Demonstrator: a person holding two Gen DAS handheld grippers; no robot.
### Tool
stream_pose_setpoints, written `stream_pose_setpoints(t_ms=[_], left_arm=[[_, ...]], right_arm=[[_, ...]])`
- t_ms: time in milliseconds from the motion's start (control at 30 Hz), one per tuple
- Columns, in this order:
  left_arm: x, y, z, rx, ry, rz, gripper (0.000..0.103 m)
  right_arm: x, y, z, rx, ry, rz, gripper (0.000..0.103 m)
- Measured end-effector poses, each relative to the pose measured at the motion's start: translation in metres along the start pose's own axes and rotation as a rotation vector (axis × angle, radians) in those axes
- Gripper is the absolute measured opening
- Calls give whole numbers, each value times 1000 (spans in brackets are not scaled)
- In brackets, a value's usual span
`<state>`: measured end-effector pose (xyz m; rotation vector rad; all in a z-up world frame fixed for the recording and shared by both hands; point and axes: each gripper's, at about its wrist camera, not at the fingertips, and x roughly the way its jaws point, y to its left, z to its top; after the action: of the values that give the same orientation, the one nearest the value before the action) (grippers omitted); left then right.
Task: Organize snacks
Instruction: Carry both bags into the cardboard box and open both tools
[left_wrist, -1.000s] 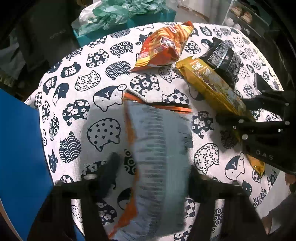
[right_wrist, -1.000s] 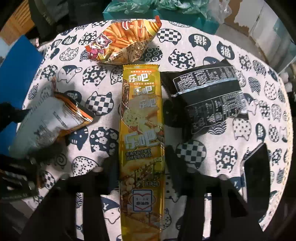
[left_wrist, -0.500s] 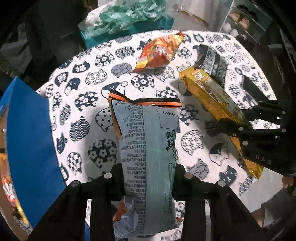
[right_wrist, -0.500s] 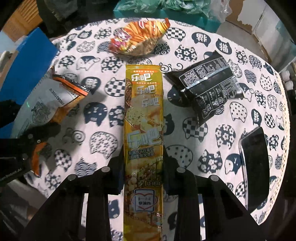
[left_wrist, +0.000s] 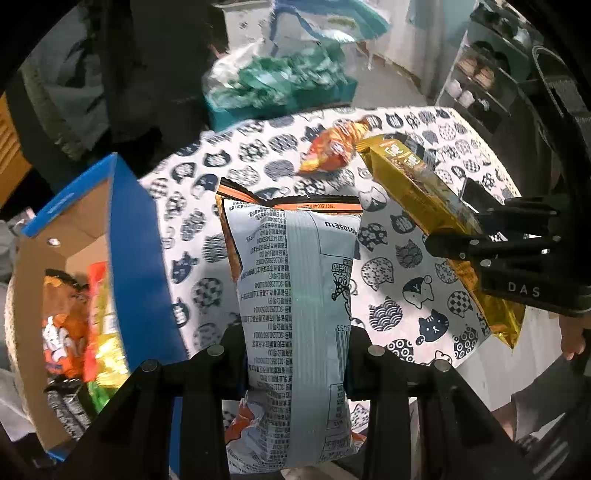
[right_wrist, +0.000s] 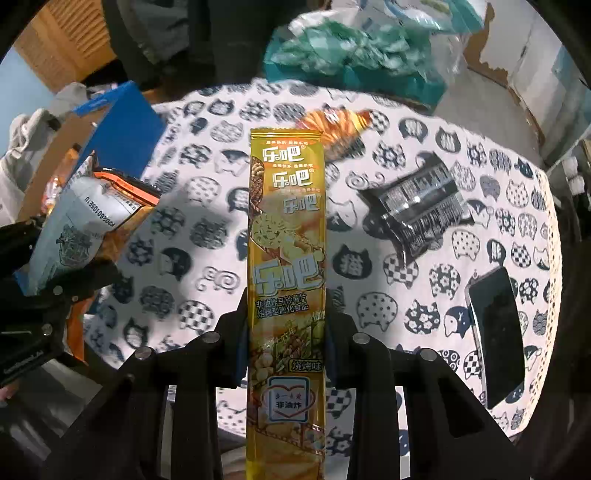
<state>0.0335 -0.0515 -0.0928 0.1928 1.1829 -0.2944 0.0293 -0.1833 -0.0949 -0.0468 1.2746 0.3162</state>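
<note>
Both grippers clamped on snacks above the desk (right_wrist: 221, 122).
Left gripper (left_wrist: 295, 354) pinches my grey chip bag (left_wrist: 295, 295) beside the blue box (left_wrist: 136, 236); right gripper (right_wrist: 286, 332) pinches my long yellow packet (right_wrist: 288, 229), both lifted clear.

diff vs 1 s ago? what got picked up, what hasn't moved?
Both packs came up off the table: left gripper closed on the grey snack bag, right gripper holds the long gold pack. The orange bag, black pack and phone stayed on the tablecloth.
</note>
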Motion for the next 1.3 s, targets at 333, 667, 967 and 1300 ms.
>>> stream_pose_setpoints(t_ms=[333,667,967,1300], left_arm=[[-43,27,-2,-25,-88,45,37],[-64,59,-6,-57,-143,70,37],[-73,105,-21,-131,-165,97,37],[-69,181,-50,-248,-144,156,37]], right_arm=[[-25,45,25,-50,-59,62,31],[-35,88,54,-83,-78,135,31],[-27,142,81,-152,-62,157,31],[-10,201,114,-186,-32,201,31]])
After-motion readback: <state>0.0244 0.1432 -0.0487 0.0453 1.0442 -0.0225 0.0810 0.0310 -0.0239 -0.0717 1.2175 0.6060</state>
